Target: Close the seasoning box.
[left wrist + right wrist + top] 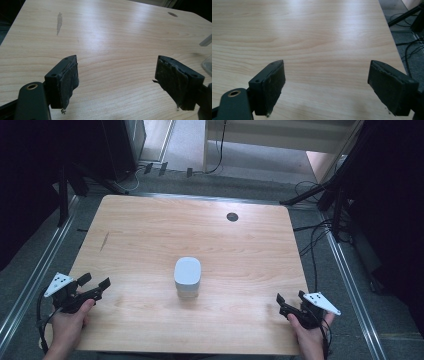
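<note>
Wooden table [150,230]: white lidded container [187,277] upright near centre, long axis vertical, lid up. Left tongs [95,281] near table's front-left corner, jaws spread wide, holding nothing. Right tongs [290,298] near front-right corner, jaws likewise apart, holding nothing. Round grommet hole [232,217] beyond container.

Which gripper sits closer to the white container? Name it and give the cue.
The left gripper. In the high view its jaws reach nearer the white container at the table's middle; the right gripper rests by the right edge.
</note>
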`<control>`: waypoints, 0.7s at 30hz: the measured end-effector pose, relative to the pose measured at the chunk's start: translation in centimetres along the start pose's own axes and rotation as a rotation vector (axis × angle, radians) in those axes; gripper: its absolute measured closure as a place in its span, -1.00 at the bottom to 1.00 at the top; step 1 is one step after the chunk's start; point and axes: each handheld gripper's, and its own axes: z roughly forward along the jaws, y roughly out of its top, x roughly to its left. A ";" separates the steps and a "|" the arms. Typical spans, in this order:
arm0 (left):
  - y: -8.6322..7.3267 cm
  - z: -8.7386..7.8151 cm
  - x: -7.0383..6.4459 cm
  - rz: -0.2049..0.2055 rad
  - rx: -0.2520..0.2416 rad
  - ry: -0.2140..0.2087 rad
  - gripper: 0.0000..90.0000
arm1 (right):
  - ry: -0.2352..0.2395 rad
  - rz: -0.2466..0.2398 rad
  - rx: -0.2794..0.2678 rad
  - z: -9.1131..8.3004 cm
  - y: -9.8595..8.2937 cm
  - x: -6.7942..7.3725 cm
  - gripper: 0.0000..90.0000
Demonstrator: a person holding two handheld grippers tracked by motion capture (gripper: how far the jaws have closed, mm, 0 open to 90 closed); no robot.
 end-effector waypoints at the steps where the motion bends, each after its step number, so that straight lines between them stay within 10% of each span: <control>1: 0.0 0.0 0.0 0.001 -0.001 0.001 -0.59 | 0.001 0.000 -0.001 -0.2 0.0 -0.2 -0.67; 9: 0.0 0.0 0.0 0.000 -0.003 0.001 -0.57 | -0.052 -0.054 0.008 -1.4 -0.8 -1.8 -0.65; 16: 0.0 0.0 0.0 0.003 -0.006 0.001 -0.57 | 0.006 0.071 -0.013 -1.6 -1.0 -3.0 -0.65; 21: 0.0 0.0 -0.1 0.006 -0.002 -0.001 -0.56 | 0.006 0.064 -0.023 -1.8 -1.1 -2.9 -0.60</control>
